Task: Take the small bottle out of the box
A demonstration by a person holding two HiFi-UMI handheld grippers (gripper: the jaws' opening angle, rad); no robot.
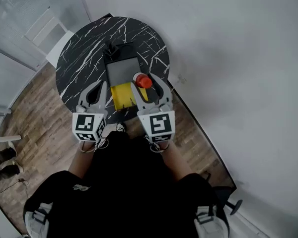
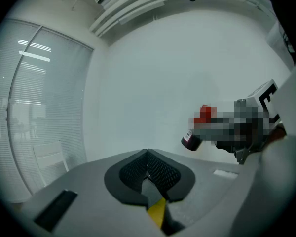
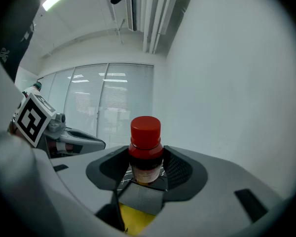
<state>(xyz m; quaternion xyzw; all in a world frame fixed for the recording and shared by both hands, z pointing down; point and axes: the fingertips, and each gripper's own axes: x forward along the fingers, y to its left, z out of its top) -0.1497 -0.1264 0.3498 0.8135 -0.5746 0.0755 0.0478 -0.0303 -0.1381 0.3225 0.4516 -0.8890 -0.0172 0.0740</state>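
Note:
The small bottle (image 1: 143, 81) has a red cap and dark body. My right gripper (image 1: 145, 84) is shut on it and holds it upright just above the box's right side. In the right gripper view the bottle (image 3: 146, 147) stands between the pads (image 3: 175, 169), gripped below the cap. The box (image 1: 123, 96) is yellow inside, with a grey lid (image 1: 123, 71) folded back, and sits at the near edge of the table. My left gripper (image 1: 103, 87) is beside the box's left side. Its pads (image 2: 160, 172) meet with nothing seen between them. The left gripper view shows the bottle (image 2: 191, 141) in the air at right.
The round black marble table (image 1: 84, 58) carries a small black object (image 1: 116, 48) behind the box. White furniture (image 1: 47, 31) stands at upper left on the wood floor. A white wall runs close along the right. Shoes (image 1: 5, 162) lie at the far left.

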